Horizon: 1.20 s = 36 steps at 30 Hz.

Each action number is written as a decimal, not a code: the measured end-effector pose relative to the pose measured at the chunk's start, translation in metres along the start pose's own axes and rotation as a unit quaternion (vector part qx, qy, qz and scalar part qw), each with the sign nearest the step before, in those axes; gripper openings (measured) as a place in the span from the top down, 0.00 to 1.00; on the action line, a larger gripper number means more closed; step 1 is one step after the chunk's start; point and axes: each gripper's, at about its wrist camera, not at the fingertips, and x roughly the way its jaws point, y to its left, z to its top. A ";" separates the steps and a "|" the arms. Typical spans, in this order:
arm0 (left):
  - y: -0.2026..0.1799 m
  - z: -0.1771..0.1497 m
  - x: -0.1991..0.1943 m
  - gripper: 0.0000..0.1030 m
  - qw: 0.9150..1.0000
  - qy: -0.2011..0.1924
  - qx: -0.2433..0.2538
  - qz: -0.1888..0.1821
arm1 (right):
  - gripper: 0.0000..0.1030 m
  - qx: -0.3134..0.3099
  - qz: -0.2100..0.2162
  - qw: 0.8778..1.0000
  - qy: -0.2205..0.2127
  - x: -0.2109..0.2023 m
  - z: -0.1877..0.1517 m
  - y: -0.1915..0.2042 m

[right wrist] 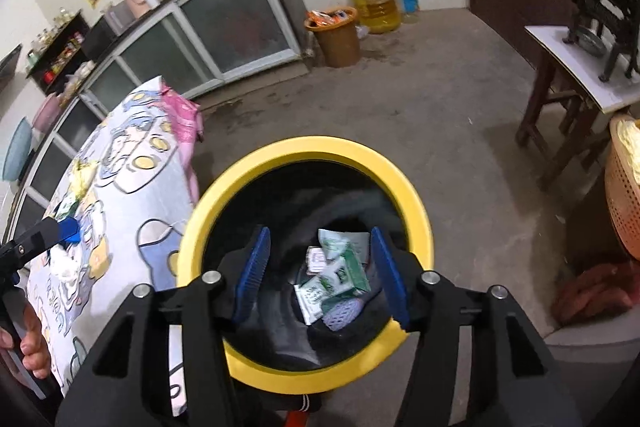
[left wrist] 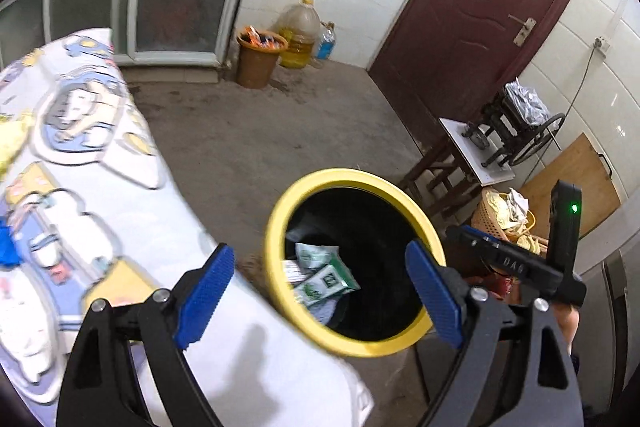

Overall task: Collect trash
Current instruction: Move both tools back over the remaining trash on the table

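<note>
A black bin with a yellow rim (left wrist: 276,227) (right wrist: 304,147) stands on the floor beside a table under a cartoon cloth (left wrist: 100,147) (right wrist: 132,187). Green and white packets (left wrist: 324,279) (right wrist: 340,275) lie at its bottom. My right gripper (right wrist: 320,277) hangs open over the bin's mouth, nothing between its blue pads. My left gripper (left wrist: 320,291) is open wide and empty, over the table's edge and the bin's near rim. A yellowish crumpled scrap (right wrist: 82,175) and a small green packet (right wrist: 66,205) lie on the cloth, close to one of the left gripper's fingers (right wrist: 68,229).
An orange bucket (left wrist: 258,61) (right wrist: 336,35) full of wrappers stands by a glass-fronted cabinet (left wrist: 160,7), with an oil jug (left wrist: 298,35) beside it. A wooden stool with a hand-crank machine (right wrist: 580,67) and a woven basket (right wrist: 624,195) stand right of the bin, before a dark red door (left wrist: 500,7).
</note>
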 end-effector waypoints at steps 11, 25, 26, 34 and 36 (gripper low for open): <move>0.106 -0.059 -0.144 0.18 0.991 -0.082 0.004 0.105 | 0.52 -0.164 0.137 0.976 -0.042 -0.009 -0.002 0.138; 0.243 -0.115 -0.196 0.17 0.983 -0.074 0.006 0.168 | 0.53 -0.354 0.256 0.899 0.027 0.050 -0.065 0.337; 0.245 -0.116 -0.195 0.17 0.984 -0.073 0.006 0.165 | 0.53 -0.361 0.257 0.896 0.034 0.055 -0.067 0.344; 0.273 -0.105 -0.171 0.17 0.985 -0.060 -0.007 0.159 | 0.58 -0.413 0.248 0.874 0.066 0.085 -0.087 0.391; 0.276 -0.102 -0.167 0.17 0.986 -0.060 -0.007 0.152 | 0.58 -0.418 0.245 0.872 0.073 0.091 -0.088 0.397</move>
